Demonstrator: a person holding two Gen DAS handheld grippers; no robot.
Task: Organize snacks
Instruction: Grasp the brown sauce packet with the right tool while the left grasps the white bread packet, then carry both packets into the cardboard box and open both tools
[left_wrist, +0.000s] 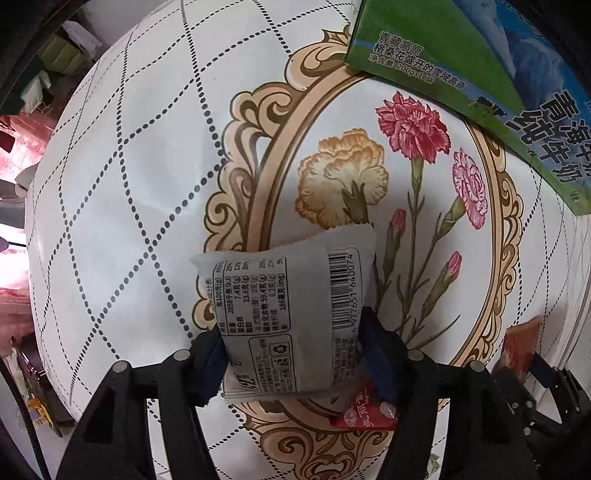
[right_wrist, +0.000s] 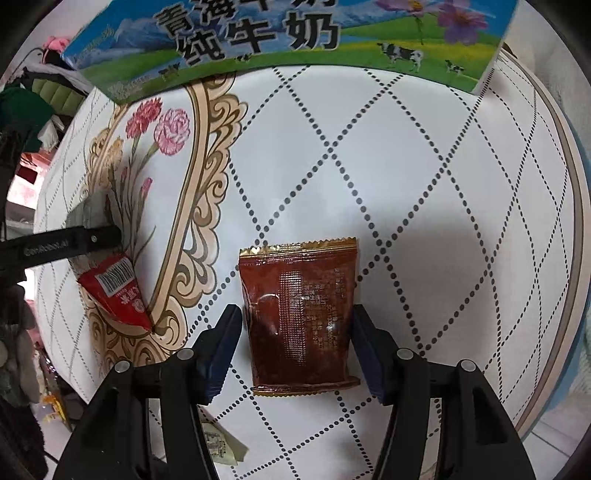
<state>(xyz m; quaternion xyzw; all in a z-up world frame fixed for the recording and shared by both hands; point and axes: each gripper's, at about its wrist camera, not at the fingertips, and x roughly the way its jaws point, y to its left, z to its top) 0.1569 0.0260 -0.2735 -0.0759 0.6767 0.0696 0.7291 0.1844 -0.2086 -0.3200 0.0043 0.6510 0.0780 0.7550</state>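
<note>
From the left wrist, the left gripper (left_wrist: 293, 347) has its fingers pinching a grey snack packet (left_wrist: 284, 314) above the counter (left_wrist: 122, 206), while from the right wrist, the right gripper (right_wrist: 297, 347) has its fingers spread around a brown snack packet (right_wrist: 299, 317) lying flat on the counter (right_wrist: 424, 166), near a milk box (right_wrist: 280, 40).

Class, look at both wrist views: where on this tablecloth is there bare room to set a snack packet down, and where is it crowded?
Bare room: the diamond-pattern cloth between the milk carton and the brown packet, and right of it. Crowded: the flower medallion's lower edge, where the red packet lies by the left hand-held gripper clamping the grey packet.
</note>
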